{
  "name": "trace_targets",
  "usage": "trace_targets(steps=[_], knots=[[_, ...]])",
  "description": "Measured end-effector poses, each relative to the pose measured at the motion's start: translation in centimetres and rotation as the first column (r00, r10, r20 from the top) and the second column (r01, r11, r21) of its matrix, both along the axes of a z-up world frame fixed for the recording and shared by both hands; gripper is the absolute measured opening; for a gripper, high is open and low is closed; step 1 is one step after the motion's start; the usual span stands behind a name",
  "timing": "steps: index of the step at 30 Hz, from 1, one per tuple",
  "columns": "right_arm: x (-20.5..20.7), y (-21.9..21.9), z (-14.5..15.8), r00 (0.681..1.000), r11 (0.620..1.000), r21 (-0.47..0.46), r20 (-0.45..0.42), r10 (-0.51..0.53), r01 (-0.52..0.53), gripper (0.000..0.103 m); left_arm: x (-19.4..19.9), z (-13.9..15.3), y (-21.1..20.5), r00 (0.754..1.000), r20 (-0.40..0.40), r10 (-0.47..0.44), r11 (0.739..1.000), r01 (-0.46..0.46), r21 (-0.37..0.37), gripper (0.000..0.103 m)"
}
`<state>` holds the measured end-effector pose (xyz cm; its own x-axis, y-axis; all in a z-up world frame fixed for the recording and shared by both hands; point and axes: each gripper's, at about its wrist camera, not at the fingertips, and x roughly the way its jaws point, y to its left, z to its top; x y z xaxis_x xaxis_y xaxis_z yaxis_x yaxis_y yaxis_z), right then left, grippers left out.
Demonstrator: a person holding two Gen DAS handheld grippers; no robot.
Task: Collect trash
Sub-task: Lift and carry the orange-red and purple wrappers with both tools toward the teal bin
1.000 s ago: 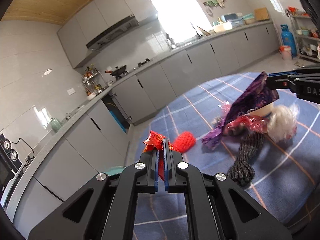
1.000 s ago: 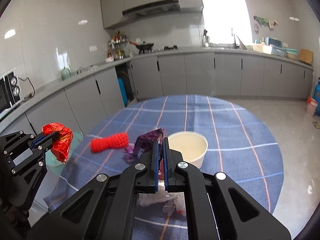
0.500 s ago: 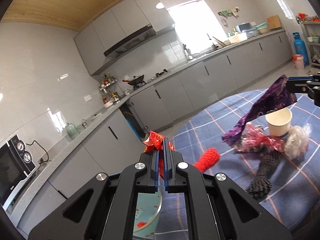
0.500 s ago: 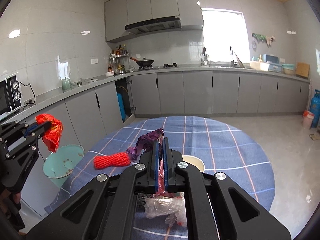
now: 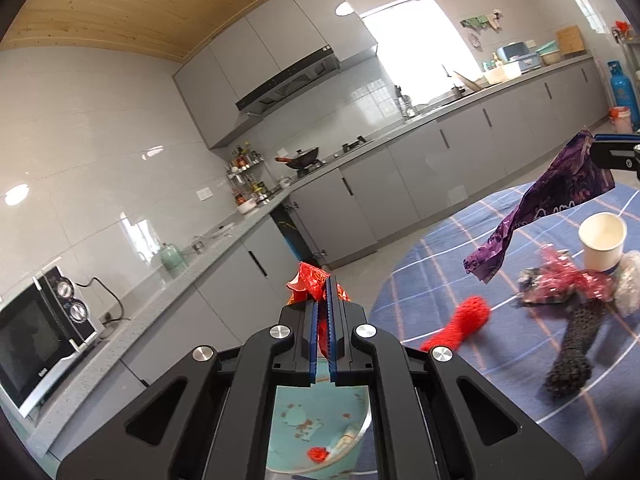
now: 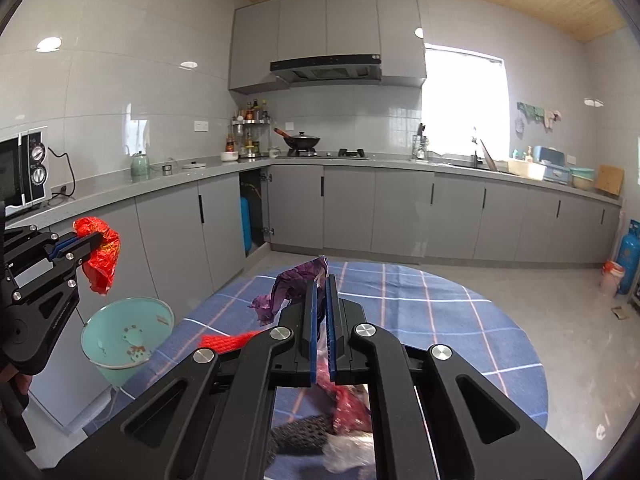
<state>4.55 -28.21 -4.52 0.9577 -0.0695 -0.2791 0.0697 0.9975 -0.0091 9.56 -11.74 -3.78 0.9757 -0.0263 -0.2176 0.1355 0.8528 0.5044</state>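
Left wrist view, left to right: microwave (image 5: 38,344) sat at the lower left on the grey counter (image 5: 200,256). At bottom centre the left gripper (image 5: 323,292) was pressed together, pinching a red wrapper (image 5: 310,280) that stuck out above its pads. Below it, between the gripper's arms, the teal bin (image 5: 348,440) showed its inside, with a small red scrap at the bottom; only this view looked down into it that far. To the right, the round table with a blue plaid cloth (image 5: 420,264) carried a red knitted piece (image 5: 466,320), a black knitted piece (image 5: 576,344), a crumpled red-and-clear wrapper (image 5: 560,280) and a white paper cup (image 5: 602,240); the cup showed only here. At the upper right edge the right gripper (image 5: 596,148) pinched a purple wrapper (image 5: 560,196) hanging over the table.

Right wrist view: left gripper (image 6: 86,238) at the left edge, red wrapper (image 6: 102,256) dangling above the teal bin (image 6: 120,320), which stood on the floor beside the table. Centre: right gripper (image 6: 320,284) clamped on the purple wrapper (image 6: 292,284). Blue gas cylinder (image 6: 630,256) at far right.
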Motion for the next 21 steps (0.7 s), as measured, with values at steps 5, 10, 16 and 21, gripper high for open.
trace_targets(steps=[5, 10, 16, 21], knots=[[0.9, 1.6, 0.5, 0.999, 0.999, -0.015, 0.005, 0.033, -0.033, 0.005, 1.2, 0.0, 1.2, 0.999, 0.007, 0.034, 0.999, -0.034, 0.006, 0.004], [1.9, 3.4, 0.4, 0.999, 0.998, -0.041, -0.001, 0.053, -0.053, 0.005, 2.7, -0.3, 2.9, 0.997, -0.003, 0.076, 0.997, -0.076, -0.004, 0.004], [3.2, 5.5, 0.3, 0.996, 0.995, -0.054, -0.012, 0.084, -0.085, 0.005, 4.4, -0.6, 5.3, 0.992, -0.017, 0.125, 0.992, -0.125, -0.024, 0.004], [4.4, 7.2, 0.0, 0.993, 0.991, -0.057, -0.026, 0.116, -0.118, 0.005, 6.0, -1.1, 6.9, 0.987, -0.034, 0.159, 0.987, -0.16, -0.035, 0.004]])
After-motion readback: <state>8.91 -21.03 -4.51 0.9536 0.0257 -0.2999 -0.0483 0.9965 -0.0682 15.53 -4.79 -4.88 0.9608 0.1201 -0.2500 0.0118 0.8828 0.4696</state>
